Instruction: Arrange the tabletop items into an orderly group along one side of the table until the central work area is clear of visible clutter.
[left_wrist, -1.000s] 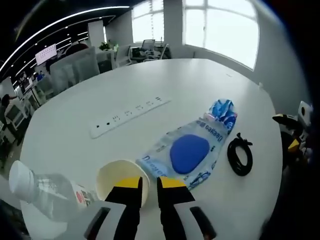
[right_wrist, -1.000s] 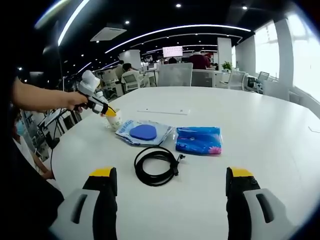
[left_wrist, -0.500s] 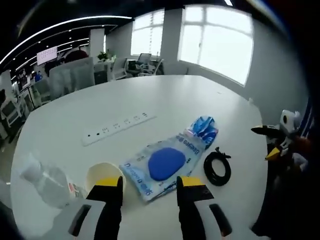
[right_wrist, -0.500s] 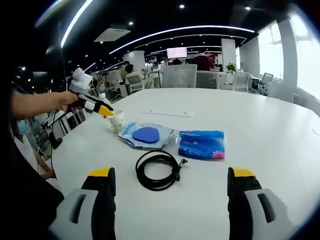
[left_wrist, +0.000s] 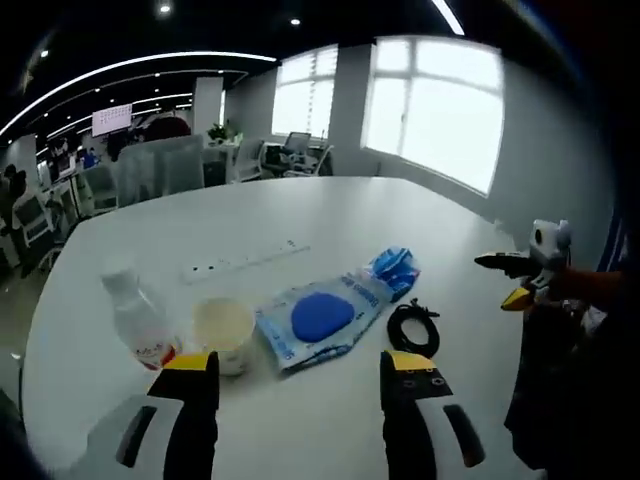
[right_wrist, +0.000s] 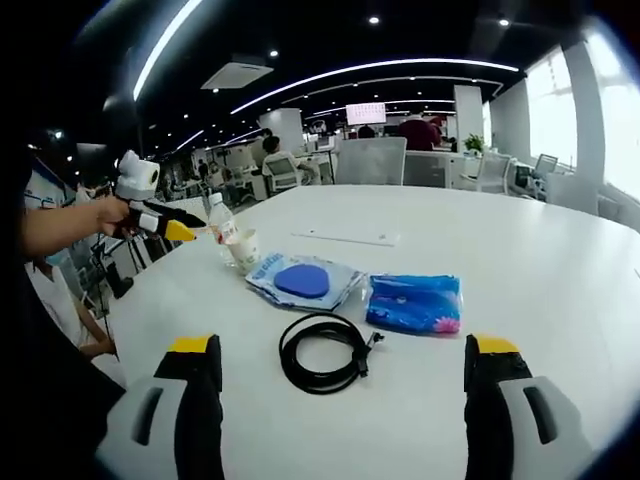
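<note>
Bottle (right_wrist: 220, 221) partly behind cup (right_wrist: 243, 250)

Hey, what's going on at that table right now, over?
Left gripper open, empty. Right gripper open, empty. Paper cup upright beside water bottle. Black cable, blue pouch mid-table.

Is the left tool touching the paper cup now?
Apart. In the right gripper view the left tool hangs short of the paper cup, with bare table showing between its yellow tips and the cup.
</note>
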